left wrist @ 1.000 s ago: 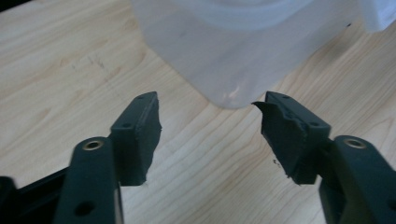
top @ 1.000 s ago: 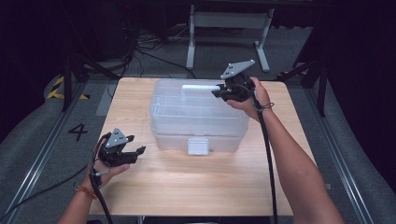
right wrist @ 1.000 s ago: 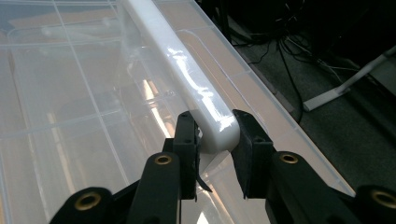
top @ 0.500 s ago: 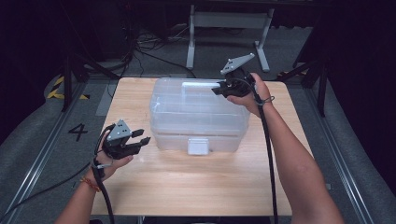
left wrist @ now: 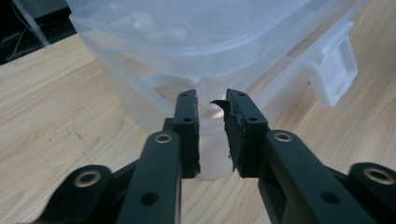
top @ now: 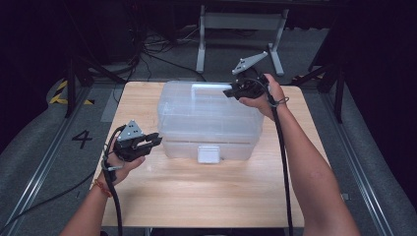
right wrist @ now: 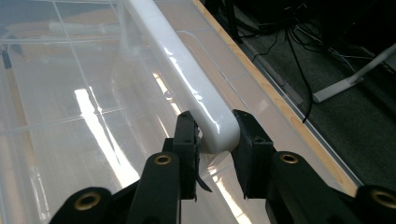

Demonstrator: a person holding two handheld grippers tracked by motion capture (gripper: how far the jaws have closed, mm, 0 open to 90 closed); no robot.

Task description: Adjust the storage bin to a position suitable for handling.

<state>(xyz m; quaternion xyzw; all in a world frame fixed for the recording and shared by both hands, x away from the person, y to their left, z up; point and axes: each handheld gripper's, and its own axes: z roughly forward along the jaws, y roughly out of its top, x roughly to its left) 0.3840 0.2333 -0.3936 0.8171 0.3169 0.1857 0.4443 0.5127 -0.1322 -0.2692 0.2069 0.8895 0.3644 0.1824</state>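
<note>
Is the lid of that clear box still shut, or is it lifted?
Lifted. The lid tilts above the box, leaving a gap over the white latch; the right gripper grips the lid's white handle.

A large clear plastic storage box [top: 209,118] sits mid-tabletop, its translucent lid [left wrist: 219,28] on but lifted at the back, tilting down toward the near side. A white latch tab [top: 208,153] hangs at the near wall's centre. A white bar handle [right wrist: 187,79] runs along the lid's far edge
</note>
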